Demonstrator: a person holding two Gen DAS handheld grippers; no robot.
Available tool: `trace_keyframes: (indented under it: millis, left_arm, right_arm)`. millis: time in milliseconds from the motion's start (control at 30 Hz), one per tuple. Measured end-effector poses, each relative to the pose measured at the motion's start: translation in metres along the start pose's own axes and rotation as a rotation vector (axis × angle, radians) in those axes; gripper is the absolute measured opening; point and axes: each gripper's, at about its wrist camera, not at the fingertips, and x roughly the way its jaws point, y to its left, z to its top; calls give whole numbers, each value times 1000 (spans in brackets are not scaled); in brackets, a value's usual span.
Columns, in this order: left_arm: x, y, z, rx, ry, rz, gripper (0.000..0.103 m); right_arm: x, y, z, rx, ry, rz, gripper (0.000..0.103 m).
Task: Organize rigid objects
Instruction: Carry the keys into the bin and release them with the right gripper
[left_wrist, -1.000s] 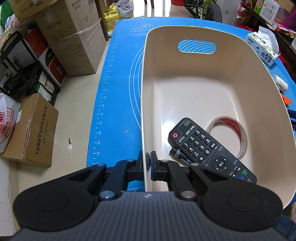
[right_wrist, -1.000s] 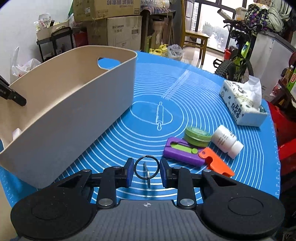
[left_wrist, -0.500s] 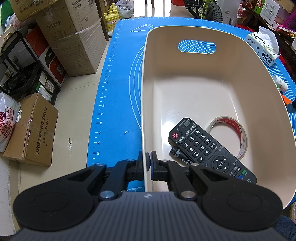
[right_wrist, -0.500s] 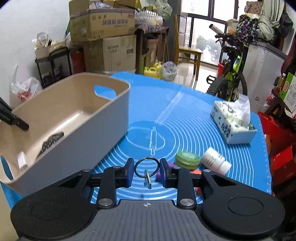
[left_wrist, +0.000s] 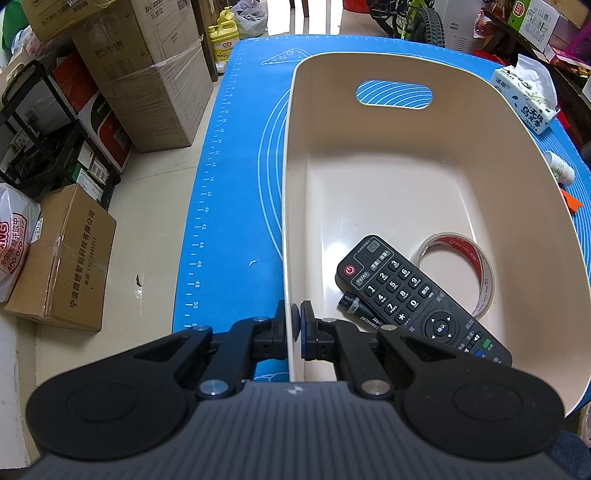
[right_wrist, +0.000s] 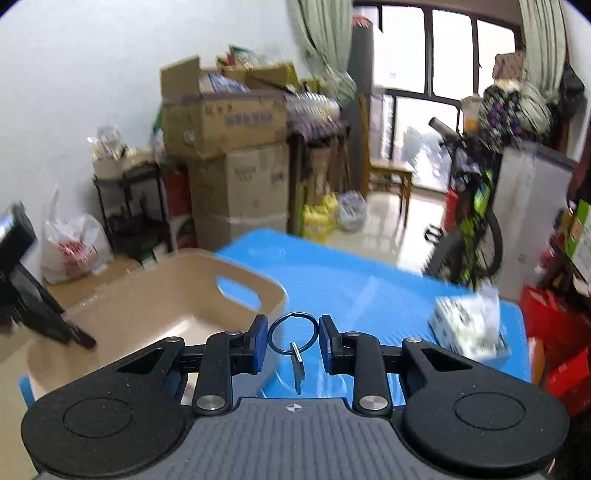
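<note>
Both grippers clamped, left gripper (left_wrist: 294, 329) unmoved on bin (left_wrist: 369, 122) rim, right gripper (right_wrist: 292, 342) lifted with key ring (right_wrist: 293, 333).

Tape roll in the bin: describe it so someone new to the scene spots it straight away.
Start at the beige bin on the blue mat; the left gripper is clamped on its near-left wall. On the bin floor, to the right of the black remote, lies the tape roll. It is the only ring there, whitish with red print, partly hidden by the remote.
</note>
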Motion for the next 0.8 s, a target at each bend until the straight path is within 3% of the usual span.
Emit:
trace_keyframes:
  millis: [267, 533, 667, 800]
  left_arm:
    - [0, 0, 0, 2, 0, 1, 6]
    - [0, 0, 0, 1, 0, -1, 6]
    - [1, -1, 0, 3, 0, 0, 6]
    - [1, -1, 0, 3, 0, 0, 6]
  right_arm:
    - [30, 51, 27, -38, -11, 112, 38]
    - [79, 102, 2, -74, 172, 172, 38]
    - [93, 110, -13, -76, 262, 196, 38]
    - [87, 107, -22, -61, 259, 215, 52]
